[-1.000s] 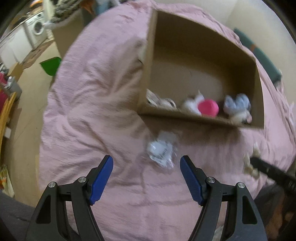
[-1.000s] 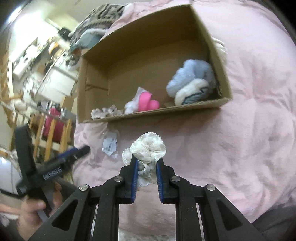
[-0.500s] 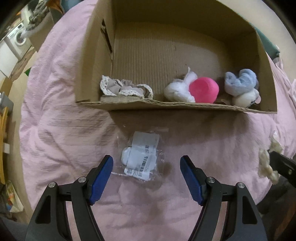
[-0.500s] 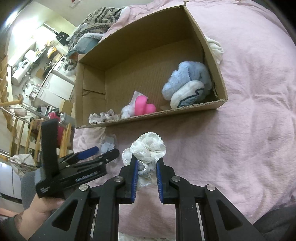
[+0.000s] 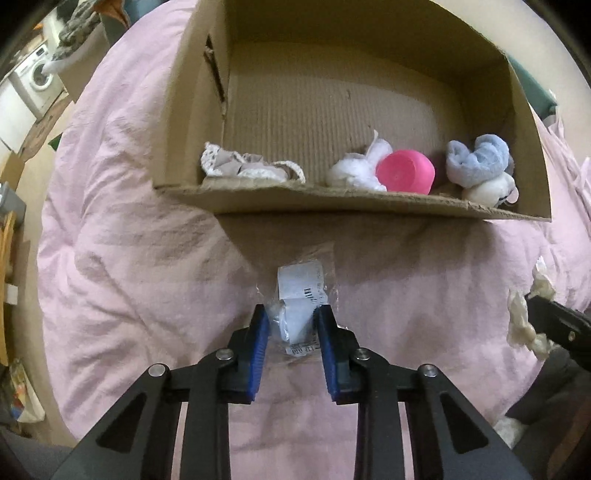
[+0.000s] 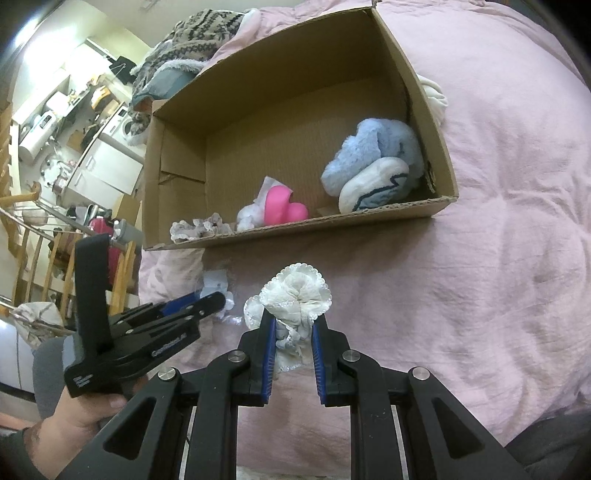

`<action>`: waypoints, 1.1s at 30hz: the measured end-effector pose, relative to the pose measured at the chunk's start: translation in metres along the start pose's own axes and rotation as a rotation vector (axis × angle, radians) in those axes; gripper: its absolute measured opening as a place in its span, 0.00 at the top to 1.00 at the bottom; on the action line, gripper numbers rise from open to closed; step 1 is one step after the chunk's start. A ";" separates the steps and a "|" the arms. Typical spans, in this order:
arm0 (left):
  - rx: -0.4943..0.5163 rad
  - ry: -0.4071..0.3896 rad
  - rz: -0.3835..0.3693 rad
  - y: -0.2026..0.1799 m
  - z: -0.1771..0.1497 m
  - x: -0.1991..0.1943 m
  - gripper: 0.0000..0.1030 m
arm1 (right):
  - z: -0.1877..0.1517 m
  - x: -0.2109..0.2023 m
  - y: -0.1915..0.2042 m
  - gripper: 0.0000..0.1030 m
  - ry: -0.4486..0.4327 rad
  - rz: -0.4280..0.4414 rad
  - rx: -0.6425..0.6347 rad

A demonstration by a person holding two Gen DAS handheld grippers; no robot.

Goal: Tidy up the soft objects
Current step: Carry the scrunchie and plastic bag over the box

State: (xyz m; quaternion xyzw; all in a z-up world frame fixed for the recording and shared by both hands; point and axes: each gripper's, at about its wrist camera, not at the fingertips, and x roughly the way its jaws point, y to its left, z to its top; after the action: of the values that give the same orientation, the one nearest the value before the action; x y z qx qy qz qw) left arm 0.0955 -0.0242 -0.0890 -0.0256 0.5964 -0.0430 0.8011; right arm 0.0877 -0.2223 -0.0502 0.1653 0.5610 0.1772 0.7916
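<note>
A cardboard box (image 5: 369, 206) lies open on a pink bedspread (image 5: 129, 258). It holds a lace cloth (image 5: 247, 168), a white plush with a pink piece (image 5: 404, 173) and a blue and white plush (image 5: 478, 166). My left gripper (image 5: 293, 317) is shut on a clear plastic packet with a white soft item and label (image 5: 299, 291), on the bedspread in front of the box. My right gripper (image 6: 293, 328) is shut on a cream lace scrunchie (image 6: 295, 295), held in front of the box (image 6: 295, 221). The left gripper also shows in the right wrist view (image 6: 207, 301).
A patterned knit blanket (image 6: 192, 33) lies beyond the box. A white cloth (image 6: 434, 92) sits behind the box's right wall. Left of the bed are a washing machine (image 5: 37, 79), wooden chairs (image 6: 55, 258) and kitchen clutter.
My left gripper moved forward and down over the packet and closed on it; it was wide open before. My right gripper stays shut on the scrunchie, nearly still.
</note>
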 end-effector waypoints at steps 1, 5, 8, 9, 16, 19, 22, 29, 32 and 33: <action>0.000 -0.002 0.005 -0.001 -0.002 -0.001 0.77 | 0.000 0.000 0.000 0.81 -0.001 -0.001 -0.001; -0.009 -0.001 0.013 0.003 -0.013 -0.013 0.78 | -0.001 0.001 0.002 0.81 -0.005 -0.007 -0.005; -0.027 -0.006 0.019 0.001 -0.025 -0.024 0.78 | -0.001 0.001 0.003 0.81 -0.004 -0.015 -0.009; -0.036 -0.013 0.015 0.003 -0.030 -0.031 0.78 | -0.002 0.001 0.003 0.81 -0.005 -0.016 -0.012; -0.062 -0.124 0.017 0.006 -0.037 -0.075 0.78 | -0.002 -0.008 0.007 0.81 -0.043 0.002 -0.029; -0.056 -0.202 0.019 -0.001 -0.029 -0.097 0.78 | 0.000 -0.016 0.011 0.81 -0.079 0.020 -0.041; -0.043 -0.288 0.034 -0.004 -0.016 -0.120 0.78 | 0.003 -0.028 0.016 0.81 -0.124 0.037 -0.058; -0.010 -0.399 0.043 -0.008 0.031 -0.143 0.78 | 0.027 -0.049 0.022 0.81 -0.198 0.065 -0.075; -0.002 -0.414 0.047 -0.007 0.051 -0.143 0.78 | 0.043 -0.054 0.021 0.81 -0.227 0.070 -0.084; 0.000 -0.419 0.048 -0.008 0.058 -0.141 0.78 | 0.049 -0.054 0.022 0.81 -0.235 0.071 -0.088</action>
State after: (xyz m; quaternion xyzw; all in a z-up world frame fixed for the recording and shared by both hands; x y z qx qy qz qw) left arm 0.1103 -0.0184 0.0626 -0.0196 0.4174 -0.0175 0.9083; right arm 0.1156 -0.2318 0.0206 0.1700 0.4497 0.2089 0.8516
